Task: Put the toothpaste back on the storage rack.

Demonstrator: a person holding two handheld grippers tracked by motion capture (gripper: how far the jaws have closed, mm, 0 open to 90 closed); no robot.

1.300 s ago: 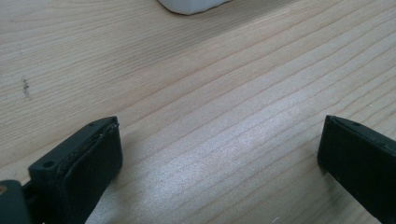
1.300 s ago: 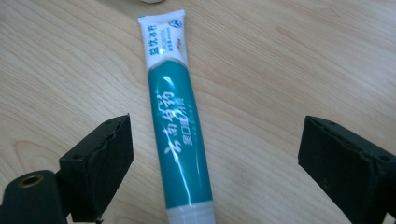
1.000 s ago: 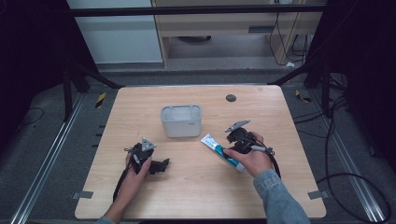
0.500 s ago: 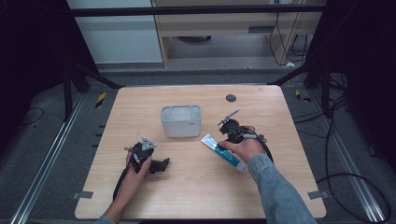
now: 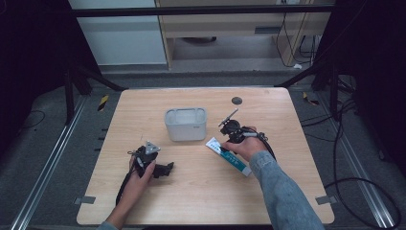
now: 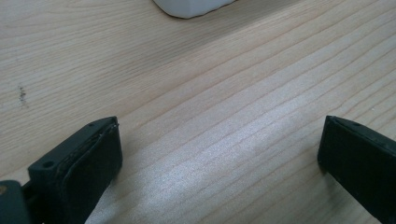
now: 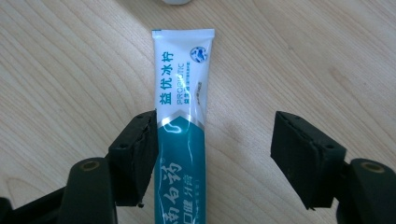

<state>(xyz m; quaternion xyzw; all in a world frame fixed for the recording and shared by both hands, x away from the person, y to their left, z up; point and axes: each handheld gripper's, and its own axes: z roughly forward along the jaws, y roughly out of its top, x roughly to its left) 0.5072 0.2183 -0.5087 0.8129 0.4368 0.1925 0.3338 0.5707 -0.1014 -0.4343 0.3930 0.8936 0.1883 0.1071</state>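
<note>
Left gripper: fingers wide, over bare counter.
Right gripper: fingers wide, straddling tube.
Tub: mid-counter.

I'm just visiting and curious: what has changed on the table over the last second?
The right gripper moved forward over the toothpaste tube, its open jaws now either side of it, not yet closed. The tube, the white container and the left gripper, open on the table, stayed put.

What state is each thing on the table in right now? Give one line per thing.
Toothpaste tube: lying flat on the table, not gripped.
White container: upright, open-topped.
Left gripper: open, nothing between.
Right gripper: open, straddling the tube.
</note>
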